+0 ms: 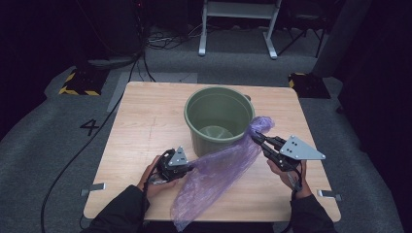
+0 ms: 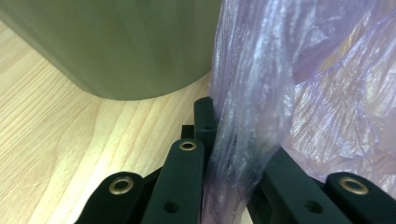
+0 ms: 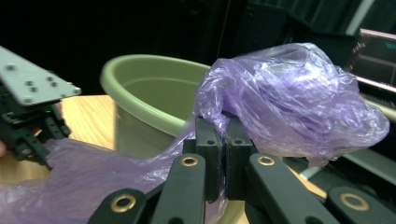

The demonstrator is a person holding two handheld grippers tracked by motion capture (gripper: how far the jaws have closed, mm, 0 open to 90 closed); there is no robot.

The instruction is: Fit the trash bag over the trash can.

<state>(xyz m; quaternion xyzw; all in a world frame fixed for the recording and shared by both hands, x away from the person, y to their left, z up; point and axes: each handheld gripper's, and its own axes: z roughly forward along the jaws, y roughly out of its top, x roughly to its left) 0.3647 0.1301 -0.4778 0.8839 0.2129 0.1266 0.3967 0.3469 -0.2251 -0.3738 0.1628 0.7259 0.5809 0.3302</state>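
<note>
1. The left tool (image 1: 187, 168) lies low over the near part of the worktop (image 1: 141, 126), held in the person's left hand (image 1: 154, 180), its jaws pointing to the right. In the left gripper view its jaws are clenched on a gathered fold of the purple plastic bag (image 1: 218, 170).
2. The right tool (image 1: 256, 138) is raised, held from below by the right hand (image 1: 286, 175), and points toward the far left. In the right gripper view its jaws are pressed together with the bag's bunched upper end caught between them.
3. The bag stretches slantwise between the two tools; its loose lower end drapes past the left tool to the worktop's near edge.
4. Just beyond the left tool and beside the right tool's tip stands a green plastic bucket (image 1: 218, 119), upright, mouth open. The bag's upper end is at the bucket's rim beside the right tool.
5. Bare worktop lies to the left of the left tool and on the far side of the bucket.
6. On the floor (image 1: 58, 145) far to the left of the left tool, a "4" (image 1: 89, 127) is marked.
</note>
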